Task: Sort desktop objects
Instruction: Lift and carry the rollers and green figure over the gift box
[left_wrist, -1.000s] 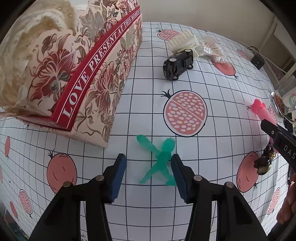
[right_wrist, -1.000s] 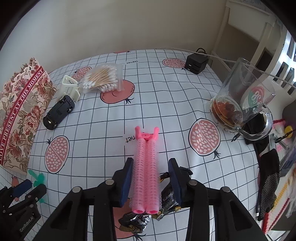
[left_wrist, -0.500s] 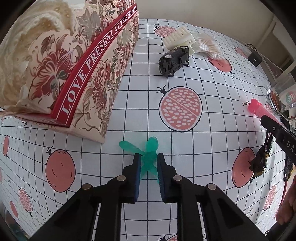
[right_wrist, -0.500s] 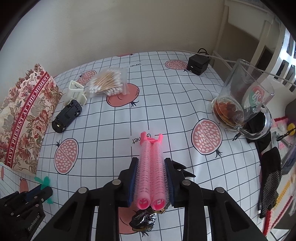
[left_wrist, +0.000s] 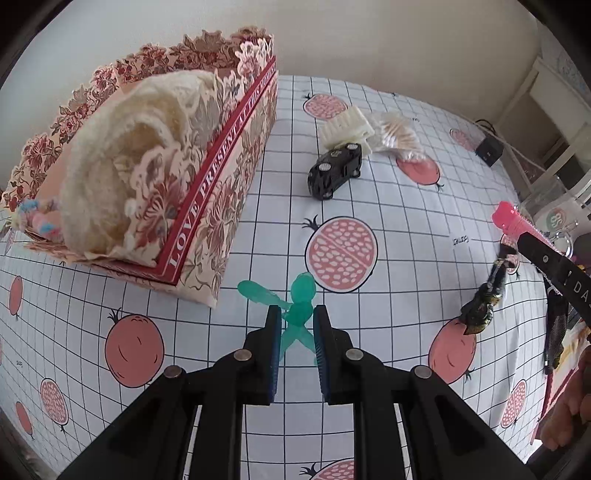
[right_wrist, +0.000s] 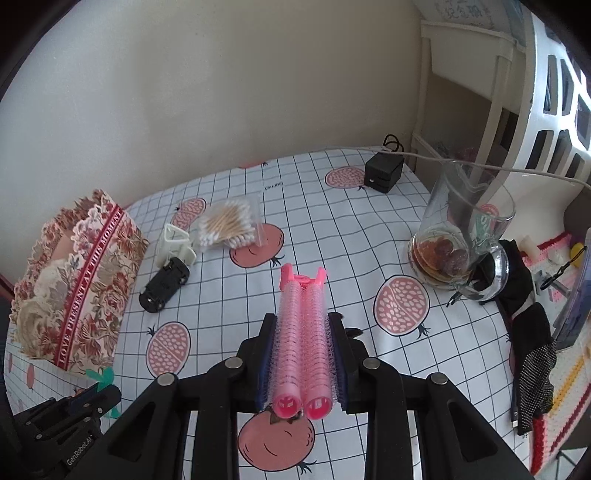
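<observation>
My left gripper (left_wrist: 297, 321) is shut on a translucent green clip (left_wrist: 303, 288), held just above the pomegranate-print cloth (left_wrist: 399, 229), right of the floral box (left_wrist: 207, 206). My right gripper (right_wrist: 301, 321) is shut on a pink double hair roller (right_wrist: 291, 332) that sticks out forward past the pads, above the cloth. In the left wrist view the right gripper (left_wrist: 546, 254) and the roller's tip (left_wrist: 508, 218) show at the right edge. The right wrist view shows the left gripper (right_wrist: 92, 398) at lower left, beside the floral box (right_wrist: 85, 280).
The box holds a cream fluffy bundle (left_wrist: 122, 166). A black toy car (right_wrist: 164, 284), a cream clip (right_wrist: 173, 243) and a bag of cotton swabs (right_wrist: 229, 225) lie behind. A black-and-gold trinket (left_wrist: 484, 302) hangs or lies under the right gripper. A glass mug (right_wrist: 465, 240) and a black charger (right_wrist: 382, 173) stand far right.
The left jaws closed on the green clip, the right jaws closed on the pink roller. Both grippers then rose from the cloth with their objects.
</observation>
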